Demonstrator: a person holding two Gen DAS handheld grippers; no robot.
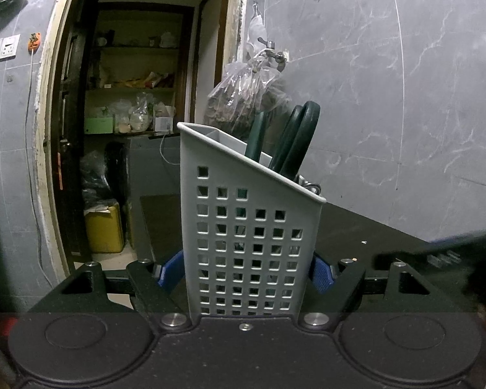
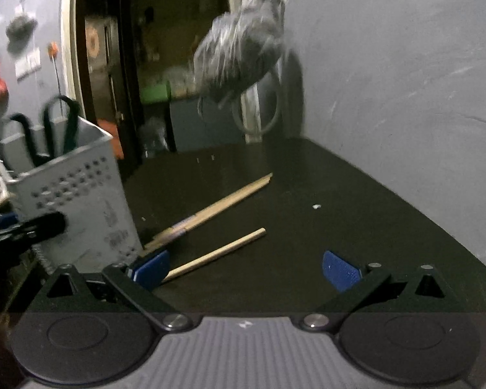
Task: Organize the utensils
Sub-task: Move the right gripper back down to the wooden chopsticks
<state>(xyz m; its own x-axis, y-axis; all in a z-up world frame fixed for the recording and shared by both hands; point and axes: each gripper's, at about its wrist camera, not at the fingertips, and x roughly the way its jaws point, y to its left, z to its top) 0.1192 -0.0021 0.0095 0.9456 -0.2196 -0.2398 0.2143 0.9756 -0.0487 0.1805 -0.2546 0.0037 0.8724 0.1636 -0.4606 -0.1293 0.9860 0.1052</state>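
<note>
holding the caddy (image 1: 252,227) clamped in the left gripper (image 1: 246,272), green-handled tools (image 1: 296,139) already inside; right gripper (image 2: 246,267) gapes empty near two chopsticks (image 2: 210,209) lying on the table (image 2: 356,194), not yet stowed.

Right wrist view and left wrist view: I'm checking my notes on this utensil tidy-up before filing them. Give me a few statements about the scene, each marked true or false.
1. The left gripper is clamped on the grey holder. True.
2. The right gripper holds a chopstick. False: its jaws are open and hold nothing.
3. Two chopsticks lie on the dark table. True.
4. The holder is empty. False: green handles stick out of the top.
5. The holder lies on its side. False: it stands upright.
</note>
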